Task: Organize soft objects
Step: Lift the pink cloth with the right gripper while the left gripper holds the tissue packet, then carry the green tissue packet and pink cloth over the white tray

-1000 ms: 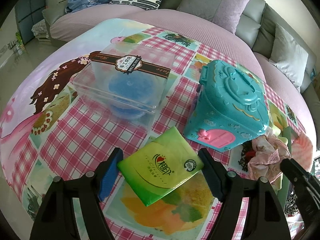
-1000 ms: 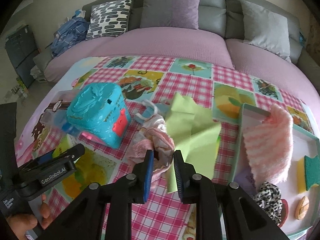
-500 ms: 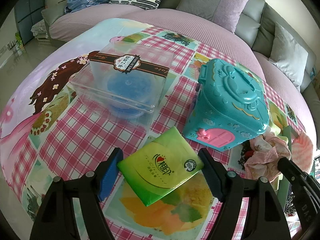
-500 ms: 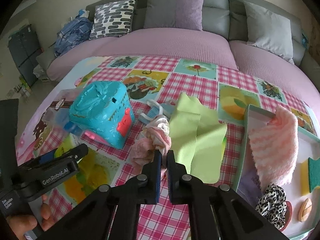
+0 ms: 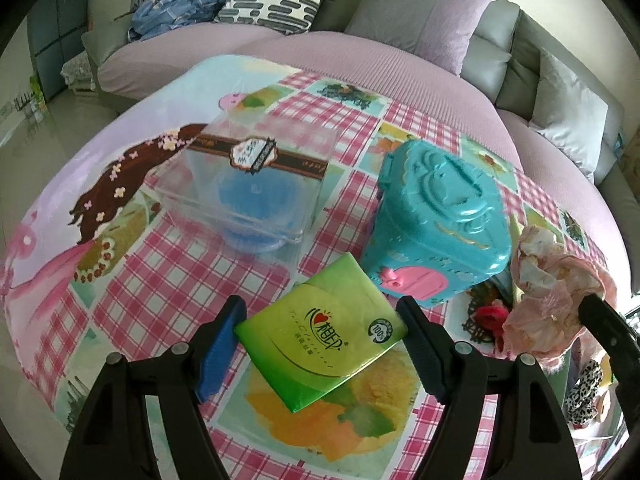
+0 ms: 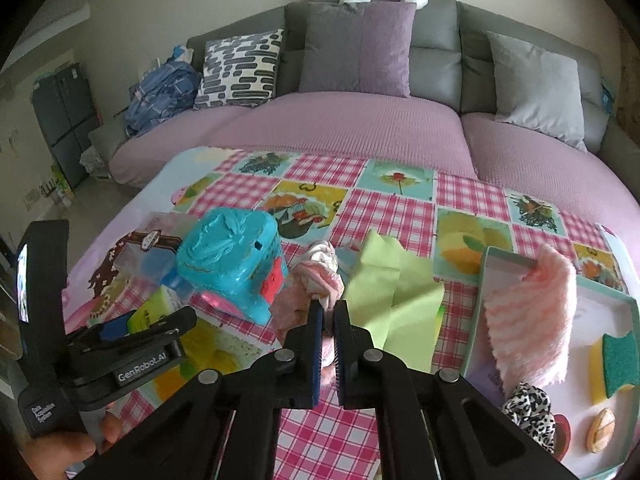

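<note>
Right fingers now clamped on pink scrunchie, lifted; left fingers wide, unchanged.

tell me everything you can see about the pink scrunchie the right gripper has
The pink scrunchie is a soft, crumpled ring of pale pink and cream fabric with ruffled folds. The right gripper is shut on its lower edge, so it bunches upward between the teal toy case and the light green cloth. In the left wrist view it hangs lifted off the checked tablecloth.
</note>
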The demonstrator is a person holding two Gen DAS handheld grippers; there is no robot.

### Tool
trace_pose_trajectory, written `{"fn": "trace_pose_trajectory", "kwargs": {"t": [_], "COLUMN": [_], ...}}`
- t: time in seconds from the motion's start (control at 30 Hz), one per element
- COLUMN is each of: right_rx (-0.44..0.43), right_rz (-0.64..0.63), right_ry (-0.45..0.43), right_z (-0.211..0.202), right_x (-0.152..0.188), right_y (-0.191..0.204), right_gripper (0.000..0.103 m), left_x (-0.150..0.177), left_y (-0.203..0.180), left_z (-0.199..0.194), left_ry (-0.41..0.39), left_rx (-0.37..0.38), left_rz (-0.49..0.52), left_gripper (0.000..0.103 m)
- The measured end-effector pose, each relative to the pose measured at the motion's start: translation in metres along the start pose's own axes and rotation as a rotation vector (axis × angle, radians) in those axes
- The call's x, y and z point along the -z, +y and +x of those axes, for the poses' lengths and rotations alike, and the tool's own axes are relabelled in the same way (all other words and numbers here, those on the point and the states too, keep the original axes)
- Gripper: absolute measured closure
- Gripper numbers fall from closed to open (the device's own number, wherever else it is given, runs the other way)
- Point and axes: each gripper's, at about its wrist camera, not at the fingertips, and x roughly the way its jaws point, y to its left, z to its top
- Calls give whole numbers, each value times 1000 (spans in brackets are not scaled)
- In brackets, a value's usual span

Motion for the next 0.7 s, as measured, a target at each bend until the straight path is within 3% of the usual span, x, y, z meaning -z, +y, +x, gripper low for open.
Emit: {"fn": "trace_pose_trajectory", "kwargs": {"t": [0.37,0.7], "right_rx": [57,189], "right_rz": [114,293], "right_ry": [-87,-176], "right_z": [-38,-86], "right_x": [-5,8], "right_y": [-44,-126], "right_gripper": [98,97], "left_x": [-12,-9], "left_y": [-26,-133], "left_z": [-35,-68], "left_ry": [-65,-96], "left_rx": [18,159], "left_rz": [86,318], "left_gripper": [25,25]}}
